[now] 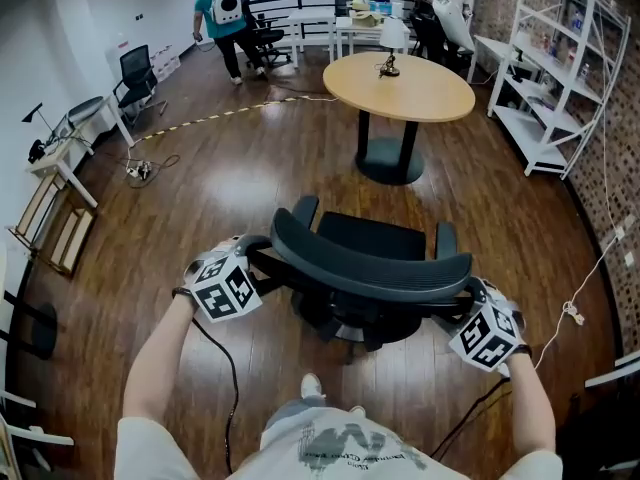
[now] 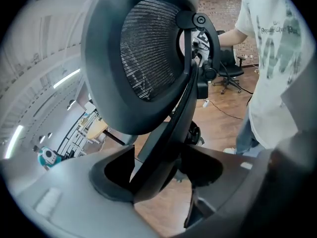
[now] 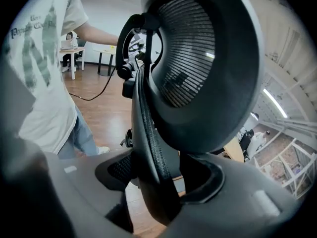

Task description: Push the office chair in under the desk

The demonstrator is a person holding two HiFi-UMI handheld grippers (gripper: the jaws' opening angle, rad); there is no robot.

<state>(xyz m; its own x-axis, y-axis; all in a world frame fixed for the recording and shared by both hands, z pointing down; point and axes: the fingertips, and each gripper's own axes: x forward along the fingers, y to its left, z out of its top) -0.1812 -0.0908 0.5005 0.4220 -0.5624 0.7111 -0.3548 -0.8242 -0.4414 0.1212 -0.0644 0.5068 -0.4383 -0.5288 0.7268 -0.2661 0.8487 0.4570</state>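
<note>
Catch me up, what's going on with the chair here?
A person stands behind the office chair with a handheld gripper at each side of its back. The left gripper and right gripper each straddle an edge of the chair's back, jaws apart and, as far as I can tell, not clamped. The chair stands well short of the round table ahead, so it is not pushed in yet.
</note>
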